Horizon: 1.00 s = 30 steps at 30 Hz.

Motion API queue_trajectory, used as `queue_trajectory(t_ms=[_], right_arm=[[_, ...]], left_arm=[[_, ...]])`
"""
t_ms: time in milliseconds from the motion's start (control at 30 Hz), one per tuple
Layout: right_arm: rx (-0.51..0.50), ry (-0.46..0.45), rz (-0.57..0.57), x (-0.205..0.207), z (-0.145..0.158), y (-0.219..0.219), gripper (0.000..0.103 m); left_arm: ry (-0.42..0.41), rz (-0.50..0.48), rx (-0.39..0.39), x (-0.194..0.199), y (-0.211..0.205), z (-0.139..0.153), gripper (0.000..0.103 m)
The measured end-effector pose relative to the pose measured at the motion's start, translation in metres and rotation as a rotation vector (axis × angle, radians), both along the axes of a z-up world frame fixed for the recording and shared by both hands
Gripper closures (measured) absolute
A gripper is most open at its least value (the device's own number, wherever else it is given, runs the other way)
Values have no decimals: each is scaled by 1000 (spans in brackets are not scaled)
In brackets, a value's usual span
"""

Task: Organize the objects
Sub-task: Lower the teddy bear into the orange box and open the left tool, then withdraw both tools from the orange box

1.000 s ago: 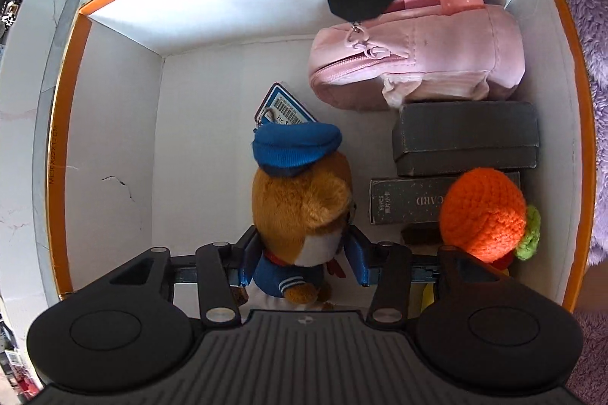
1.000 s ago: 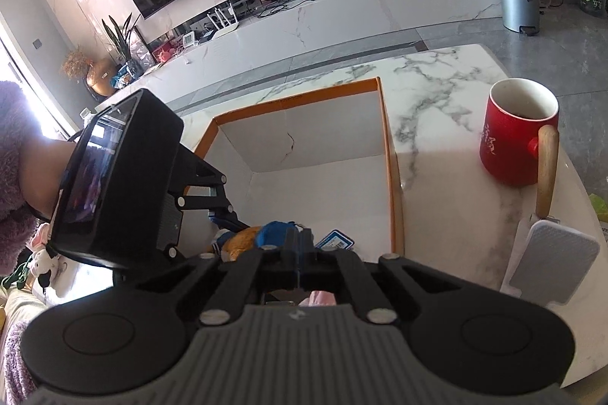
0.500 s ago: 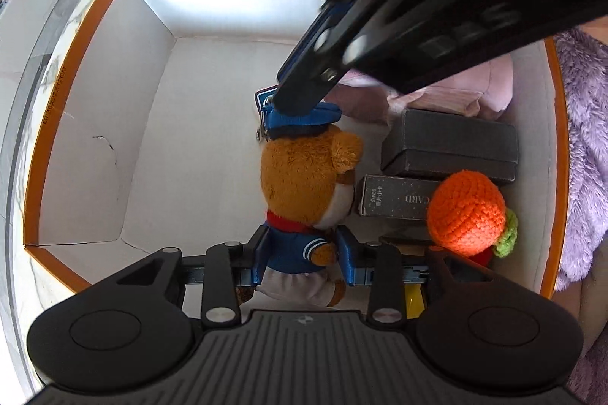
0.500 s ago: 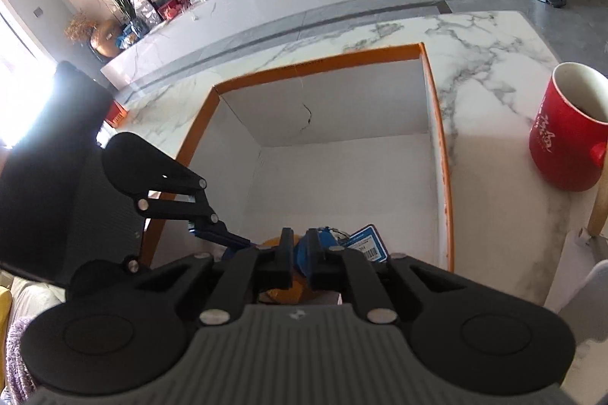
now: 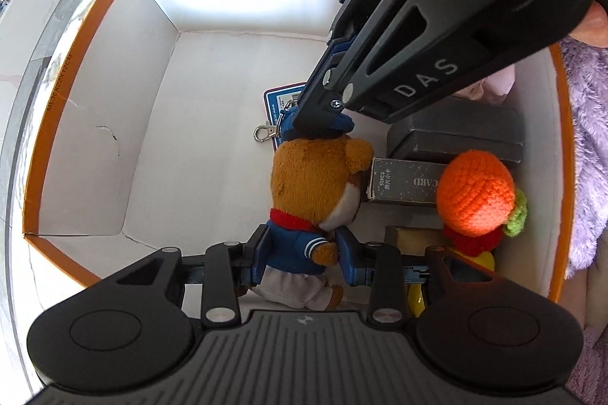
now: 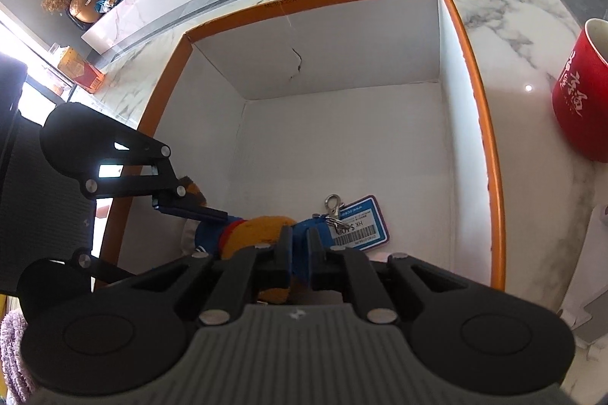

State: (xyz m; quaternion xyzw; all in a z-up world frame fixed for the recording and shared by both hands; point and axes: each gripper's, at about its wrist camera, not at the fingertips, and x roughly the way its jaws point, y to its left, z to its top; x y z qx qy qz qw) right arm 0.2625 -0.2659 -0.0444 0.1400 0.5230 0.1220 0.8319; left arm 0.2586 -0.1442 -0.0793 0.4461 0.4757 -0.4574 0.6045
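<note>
A plush bear (image 5: 311, 184) in a blue sailor suit and blue cap lies in the orange-rimmed white box (image 5: 76, 70). My left gripper (image 5: 302, 253) is shut on the bear's body. My right gripper (image 5: 319, 118) reaches in from the upper right and is shut on the bear's blue cap (image 6: 300, 238). The left gripper's fingers (image 6: 190, 209) also show in the right wrist view, beside the bear (image 6: 262, 228). A blue barcode tag (image 6: 359, 228) with a metal clip lies by the cap.
Inside the box on the right lie two dark boxes (image 5: 456, 135), an orange crochet toy (image 5: 477, 192) and a yellow item (image 5: 482, 264). A red mug (image 6: 581, 97) stands on the marble table (image 6: 505, 6) beside the box. The box's left half is bare floor.
My right gripper has come down into the box and closed on the bear's cap. The left gripper keeps its hold on the bear's body and has pulled back a little.
</note>
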Motion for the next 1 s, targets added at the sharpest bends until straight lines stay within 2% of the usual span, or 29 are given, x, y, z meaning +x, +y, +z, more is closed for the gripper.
queue_trajectory(t_ms=[200,300,400,533,667,800,900,1000], right_arm=[[17,-62,27,-24,29,-2,90],[44,-75,51,-44,41,0,69],[53,-74,93,-60,47,8,65],[-7,-45,131,-75,42,24,45],[-61,-21,162,-81,34,36,45],[-94,-21,179,-81,31,45,46],[-104,-8,186,-80,30,50,62],[-118,-15,183,-79,32,53,64]], left_arm=[[-39,62,-106,-11,17,30,56],[-77,119,-152,-21,25,47,56],[-126,198,-193,-31,30,62,56],[-155,286,-271,-27,34,75,56],[-191,374,-314,-35,47,76,56],[-198,488,-336,-43,82,94,56],[-187,545,-339,-46,102,98,56],[-177,571,-349,-46,110,94,56]])
